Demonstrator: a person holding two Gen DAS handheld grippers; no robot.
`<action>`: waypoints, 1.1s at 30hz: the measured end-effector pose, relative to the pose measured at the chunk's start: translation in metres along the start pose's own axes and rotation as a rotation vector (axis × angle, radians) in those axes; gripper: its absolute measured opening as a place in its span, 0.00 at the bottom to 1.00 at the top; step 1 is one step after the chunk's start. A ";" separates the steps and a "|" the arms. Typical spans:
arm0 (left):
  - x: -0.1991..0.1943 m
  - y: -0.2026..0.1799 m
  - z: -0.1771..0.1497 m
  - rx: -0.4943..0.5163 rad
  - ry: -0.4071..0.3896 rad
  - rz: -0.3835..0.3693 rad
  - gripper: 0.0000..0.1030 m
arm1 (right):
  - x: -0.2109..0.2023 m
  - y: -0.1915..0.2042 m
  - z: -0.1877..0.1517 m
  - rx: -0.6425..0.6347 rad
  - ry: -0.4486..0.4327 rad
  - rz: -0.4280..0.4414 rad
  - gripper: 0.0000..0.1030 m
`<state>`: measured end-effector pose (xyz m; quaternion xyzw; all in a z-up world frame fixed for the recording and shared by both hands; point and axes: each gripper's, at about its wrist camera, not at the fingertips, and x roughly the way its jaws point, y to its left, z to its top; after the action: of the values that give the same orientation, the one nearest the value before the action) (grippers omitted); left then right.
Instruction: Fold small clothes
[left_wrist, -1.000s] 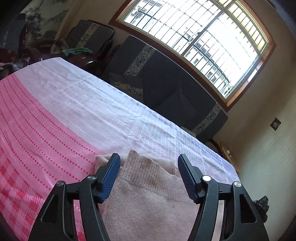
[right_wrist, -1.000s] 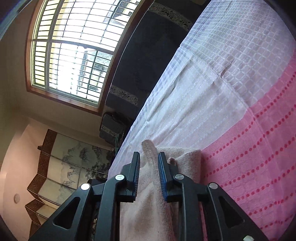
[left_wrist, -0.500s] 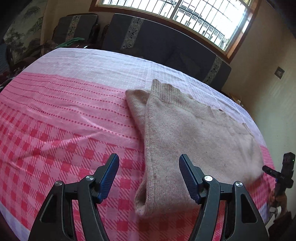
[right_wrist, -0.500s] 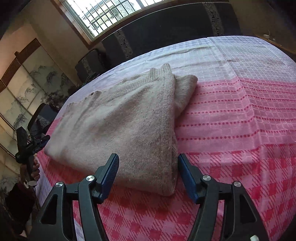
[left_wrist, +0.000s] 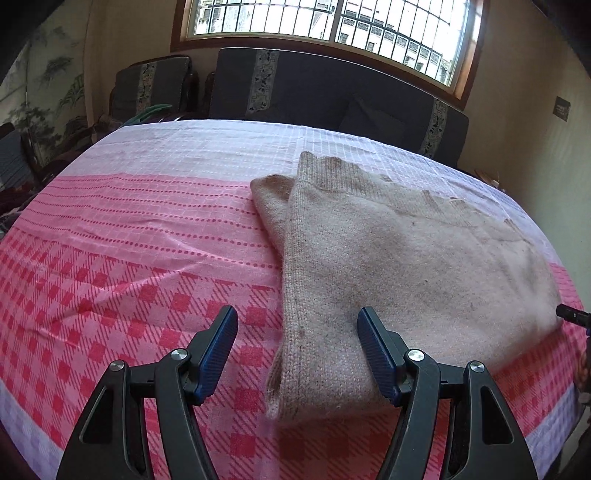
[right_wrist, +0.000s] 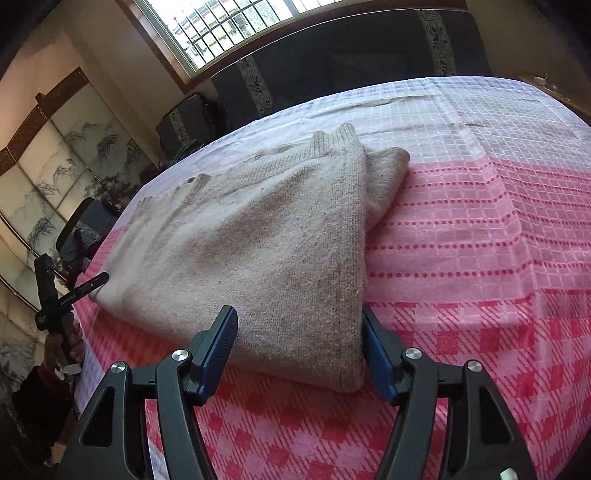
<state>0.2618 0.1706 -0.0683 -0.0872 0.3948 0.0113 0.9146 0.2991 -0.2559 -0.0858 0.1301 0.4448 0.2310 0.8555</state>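
Left claw (left_wrist: 297, 354) hovering wide, gripping nothing. Right claw (right_wrist: 299, 356) gaping after just opening, sweater's near corner between jaws, unpinched. One folded beige sweater (left_wrist: 399, 266) lying on checkered desk (left_wrist: 129, 258). Two dark chairs (left_wrist: 332, 88) sitting beyond.

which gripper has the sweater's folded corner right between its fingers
The right gripper: the beige sweater corner sits between its open fingers; the left gripper straddles only an edge.

bare cloth (left_wrist: 122, 258) left, sweater (left_wrist: 406, 258) right
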 end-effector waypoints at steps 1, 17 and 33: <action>0.000 -0.002 0.000 0.007 0.001 0.019 0.66 | 0.000 0.001 0.000 -0.001 -0.003 -0.003 0.60; -0.004 -0.011 -0.002 0.055 -0.026 0.140 0.66 | 0.013 0.034 -0.009 -0.177 -0.002 -0.174 0.73; -0.001 -0.018 -0.002 0.089 -0.027 0.216 0.66 | 0.015 0.040 -0.011 -0.199 0.011 -0.171 0.83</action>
<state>0.2612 0.1525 -0.0664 -0.0033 0.3897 0.0934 0.9162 0.2869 -0.2134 -0.0854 0.0048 0.4339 0.2010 0.8782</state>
